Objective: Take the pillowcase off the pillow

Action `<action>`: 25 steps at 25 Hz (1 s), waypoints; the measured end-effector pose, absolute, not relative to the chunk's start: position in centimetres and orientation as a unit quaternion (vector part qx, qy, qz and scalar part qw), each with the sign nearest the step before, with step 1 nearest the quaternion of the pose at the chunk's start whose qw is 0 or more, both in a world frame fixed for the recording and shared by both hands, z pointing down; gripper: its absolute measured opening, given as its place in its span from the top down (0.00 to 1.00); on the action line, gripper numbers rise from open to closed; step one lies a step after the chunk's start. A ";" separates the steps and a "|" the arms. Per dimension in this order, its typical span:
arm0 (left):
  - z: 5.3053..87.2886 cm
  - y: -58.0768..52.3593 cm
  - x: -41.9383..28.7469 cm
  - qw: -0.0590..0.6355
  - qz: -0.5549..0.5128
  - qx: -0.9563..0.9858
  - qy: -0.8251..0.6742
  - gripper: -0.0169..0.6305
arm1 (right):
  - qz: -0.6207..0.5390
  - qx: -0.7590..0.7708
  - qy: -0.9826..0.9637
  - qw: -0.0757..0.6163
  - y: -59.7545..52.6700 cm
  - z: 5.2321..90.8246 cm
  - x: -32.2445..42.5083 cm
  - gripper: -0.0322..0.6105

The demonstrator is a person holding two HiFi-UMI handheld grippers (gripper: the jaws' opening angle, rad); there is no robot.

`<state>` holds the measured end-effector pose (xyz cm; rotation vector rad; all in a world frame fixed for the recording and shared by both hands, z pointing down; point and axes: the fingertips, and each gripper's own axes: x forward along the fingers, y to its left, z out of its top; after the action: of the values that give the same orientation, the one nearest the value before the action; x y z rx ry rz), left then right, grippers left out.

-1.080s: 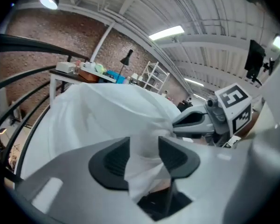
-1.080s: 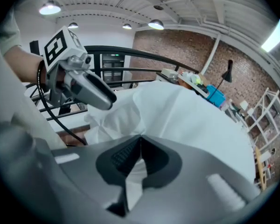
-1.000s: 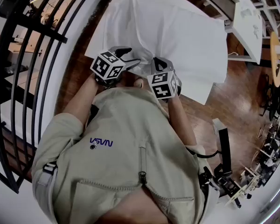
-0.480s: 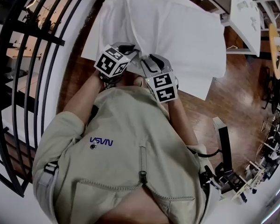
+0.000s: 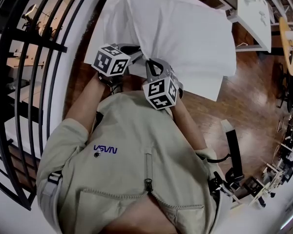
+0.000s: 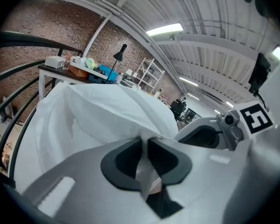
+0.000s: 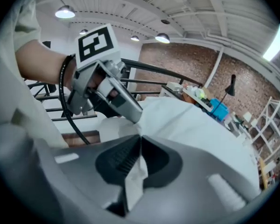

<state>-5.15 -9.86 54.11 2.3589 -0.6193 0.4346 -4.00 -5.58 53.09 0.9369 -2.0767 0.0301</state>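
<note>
White pillowcase (image 5: 185,33) fabric is gripped at its near edge by both claws, the pillowcase lying on the white surface (image 5: 207,86). The left claw (image 5: 136,49) and right claw (image 5: 153,65) are positioned side by side. Each has just been closing, and a fold of fabric is clamped between its jaws.

Matt cloth pillowcase (image 5: 185,33), glossy wood floor (image 5: 244,113)
</note>
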 end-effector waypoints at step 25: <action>52.7 -10.2 -10.1 0.373 0.074 0.872 -0.308 0.95 | 0.019 0.425 -0.746 0.512 -6.0 58.2 5.1 0.93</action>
<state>-10.11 -10.19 52.66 2.2355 -0.7887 0.1887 5.13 -5.98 58.18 1.0225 -1.7945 0.0446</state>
